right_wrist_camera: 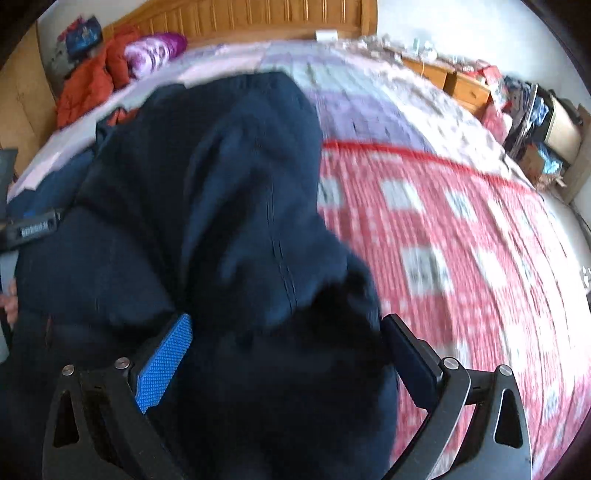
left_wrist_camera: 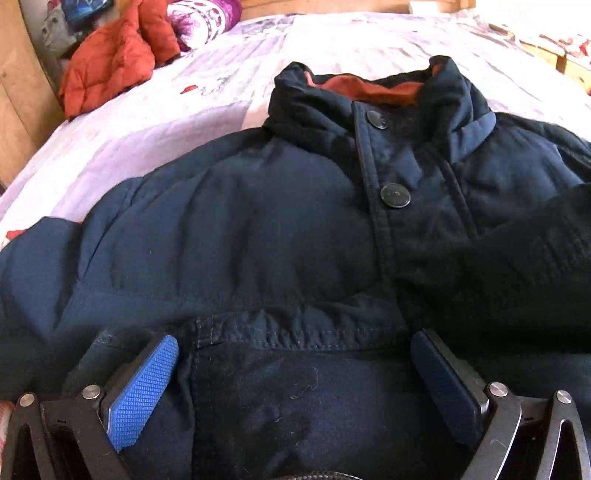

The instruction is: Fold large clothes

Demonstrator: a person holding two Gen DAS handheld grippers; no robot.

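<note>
A large navy padded jacket (left_wrist_camera: 258,229) lies front up on the bed, collar with rust-orange lining (left_wrist_camera: 373,90) at the far end, buttons (left_wrist_camera: 395,195) down the placket. My left gripper (left_wrist_camera: 295,354) is open, its blue pads (left_wrist_camera: 144,387) straddling a gathered seam of the jacket's lower part. A dark sleeve (left_wrist_camera: 517,258) lies across the jacket's right side. In the right wrist view the jacket's sleeve (right_wrist_camera: 236,206) fills the middle. My right gripper (right_wrist_camera: 288,339) is open with dark fabric bunched between its fingers (right_wrist_camera: 166,362).
The bed (right_wrist_camera: 461,240) has a red-and-white patterned cover and a pale lilac sheet (left_wrist_camera: 155,122). An orange padded garment (left_wrist_camera: 110,62) and a purple floral pillow (right_wrist_camera: 155,51) lie at the far left by the wooden headboard (right_wrist_camera: 258,16). Cluttered wooden bedside furniture (right_wrist_camera: 465,86) stands right.
</note>
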